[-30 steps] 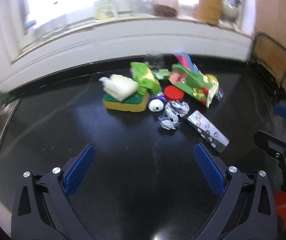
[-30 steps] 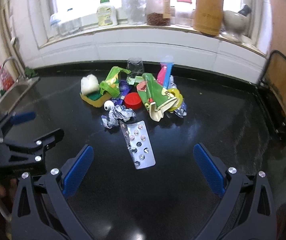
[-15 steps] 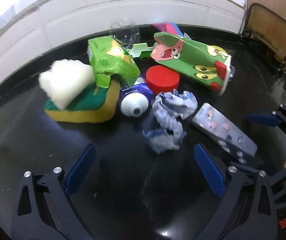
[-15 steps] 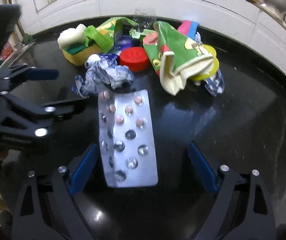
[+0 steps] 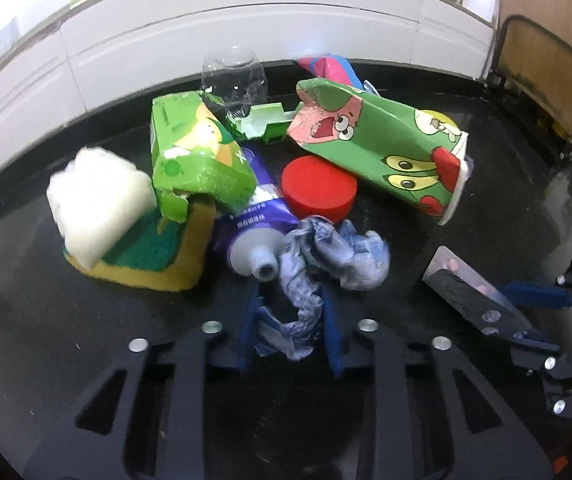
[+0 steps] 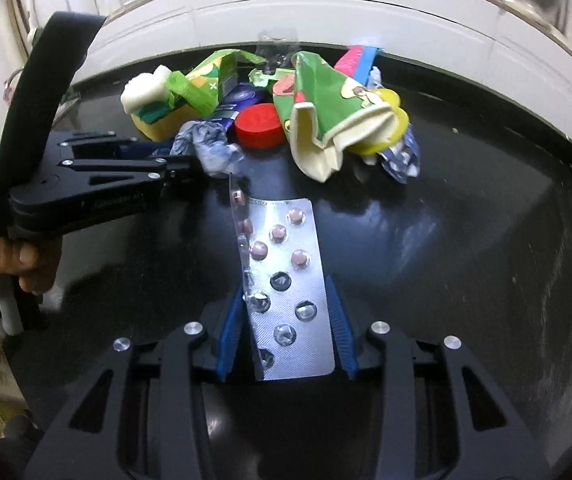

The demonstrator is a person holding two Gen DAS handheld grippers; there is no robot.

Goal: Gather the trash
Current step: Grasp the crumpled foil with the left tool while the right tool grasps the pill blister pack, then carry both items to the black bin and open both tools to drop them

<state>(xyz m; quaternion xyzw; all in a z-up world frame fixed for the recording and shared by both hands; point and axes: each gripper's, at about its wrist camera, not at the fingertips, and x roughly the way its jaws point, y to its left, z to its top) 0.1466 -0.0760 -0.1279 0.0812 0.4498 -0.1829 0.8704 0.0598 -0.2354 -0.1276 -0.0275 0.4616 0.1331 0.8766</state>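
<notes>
On the black counter [image 5: 86,340] the trash lies heaped. At the left sits a sponge [image 5: 142,264] with a white wad [image 5: 98,204] on it, then a green box [image 5: 198,160], a purple tube [image 5: 252,236], a red cap [image 5: 318,190] and a green carton [image 5: 386,148]. The left gripper [image 5: 288,324] is clamped on the crumpled wrapper [image 5: 326,264] just before the tube. To the right, the right gripper [image 6: 286,320] has just been closing, its blue pads now pressing the edges of the blister pack [image 6: 282,280], which is bent along its left edge.
</notes>
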